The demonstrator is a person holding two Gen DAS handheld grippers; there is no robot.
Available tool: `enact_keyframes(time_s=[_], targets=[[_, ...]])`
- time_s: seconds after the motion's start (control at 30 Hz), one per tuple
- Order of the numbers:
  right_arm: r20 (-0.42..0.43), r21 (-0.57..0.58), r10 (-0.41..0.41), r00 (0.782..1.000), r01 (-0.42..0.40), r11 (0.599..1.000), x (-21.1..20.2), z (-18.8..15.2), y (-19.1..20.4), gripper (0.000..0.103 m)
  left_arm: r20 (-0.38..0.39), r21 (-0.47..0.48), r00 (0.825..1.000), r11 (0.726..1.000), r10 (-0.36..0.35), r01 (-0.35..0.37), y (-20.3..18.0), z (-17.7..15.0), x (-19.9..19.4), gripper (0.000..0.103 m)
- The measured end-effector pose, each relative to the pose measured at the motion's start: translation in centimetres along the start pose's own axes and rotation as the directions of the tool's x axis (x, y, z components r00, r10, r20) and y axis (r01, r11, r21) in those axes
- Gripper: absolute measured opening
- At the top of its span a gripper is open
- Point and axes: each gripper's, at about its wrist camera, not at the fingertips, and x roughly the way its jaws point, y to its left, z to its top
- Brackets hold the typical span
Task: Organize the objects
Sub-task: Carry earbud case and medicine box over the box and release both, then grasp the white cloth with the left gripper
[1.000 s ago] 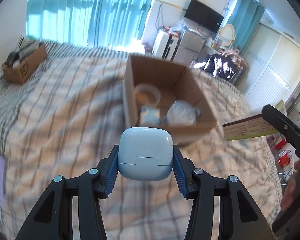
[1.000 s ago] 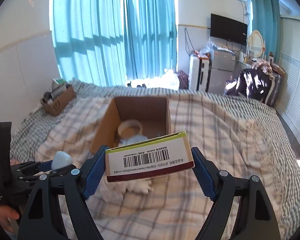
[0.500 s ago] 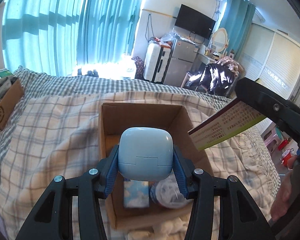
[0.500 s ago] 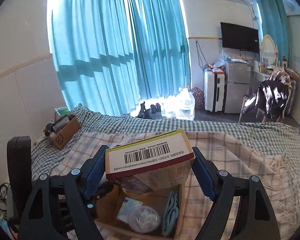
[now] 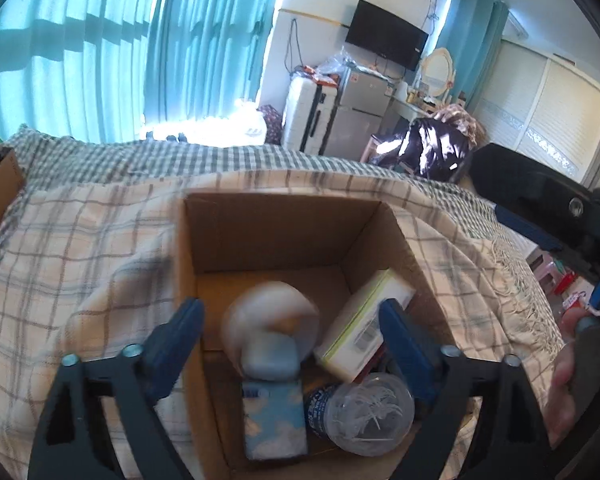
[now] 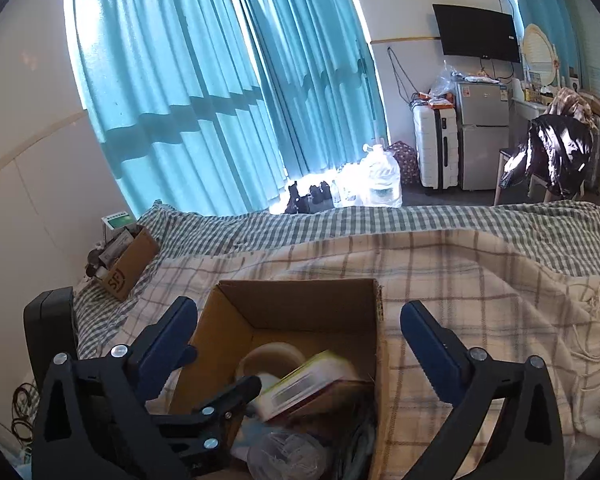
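An open cardboard box (image 5: pixel 284 220) stands on the checked blanket; it also shows in the right wrist view (image 6: pixel 296 300). Inside lie a pale blue earbud case (image 5: pixel 270 360), a green-edged barcode carton (image 5: pixel 364 326) leaning on the right wall, a tape roll (image 5: pixel 272 316), a tissue pack (image 5: pixel 274 424) and a clear lidded cup (image 5: pixel 364 412). The carton also shows in the right wrist view (image 6: pixel 308 384). My left gripper (image 5: pixel 290 340) is open and empty above the box. My right gripper (image 6: pixel 300 344) is open and empty above the box.
A smaller cardboard box (image 6: pixel 128 260) of items sits at the bed's far left. The blanket's fringed edge (image 6: pixel 596 320) lies to the right. Beyond the bed stand a suitcase (image 6: pixel 436 148), a fridge (image 6: pixel 484 132) and a chair with a dark jacket (image 6: pixel 556 152).
Both grippers opened over the box. The earbud case dropped from my left gripper and the carton from my right; both now lie inside the box.
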Motion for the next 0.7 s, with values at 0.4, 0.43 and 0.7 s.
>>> enact_keyframes(time_s=[0.4,0.43,0.7], targets=[[0.054,-0.15,-0.089,0.995,0.097,0.984,-14.3,1.4,3.5,0.102,0.091,0.01,0.99,0.994,0.11,-0.111,0.4,-0.1,-13.8,0.093],[0.052,-0.155,-0.09,0.995,0.097,0.983,-15.9,1.1,3.8,0.102,0.097,0.008,0.988,0.993,0.117,-0.118,0.3,-0.4,-15.1,0.093],[0.09,-0.204,-0.141,0.986,0.156,0.966,-22.4,-3.7,5.0,0.103,0.168,-0.077,0.969,0.982,0.181,-0.17,0.0,-5.2,-21.0,0.101]])
